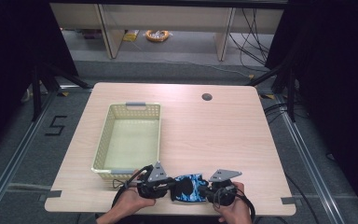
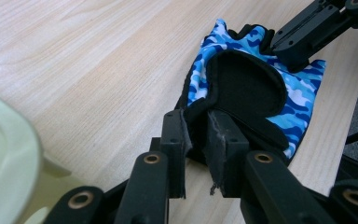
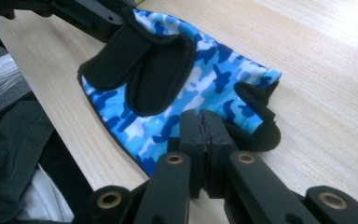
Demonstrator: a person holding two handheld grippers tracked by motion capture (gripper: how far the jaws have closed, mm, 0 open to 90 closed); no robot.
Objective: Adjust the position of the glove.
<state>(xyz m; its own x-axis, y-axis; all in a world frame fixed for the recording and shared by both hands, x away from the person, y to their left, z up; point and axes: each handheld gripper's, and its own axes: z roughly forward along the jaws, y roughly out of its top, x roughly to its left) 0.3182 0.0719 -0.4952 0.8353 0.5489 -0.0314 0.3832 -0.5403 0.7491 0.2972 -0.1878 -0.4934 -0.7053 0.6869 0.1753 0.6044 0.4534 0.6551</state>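
At the table's near edge lay a blue camouflage glove, flat between both grippers. Left gripper pinched its black cuff; right gripper seemingly nipped the fabric by the finger end, jaws pressed together. Farther back-left stood a pale yellow basket.

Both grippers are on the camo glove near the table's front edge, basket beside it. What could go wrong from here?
1. Each gripper pinches only a thin bit of the glove: the left gripper holds the black cuff edge, the right gripper the finger end. Either could slip on lifting.
2. The glove lies near the table's front edge and might drop off.
3. The left gripper sits close to the basket and could bump it.
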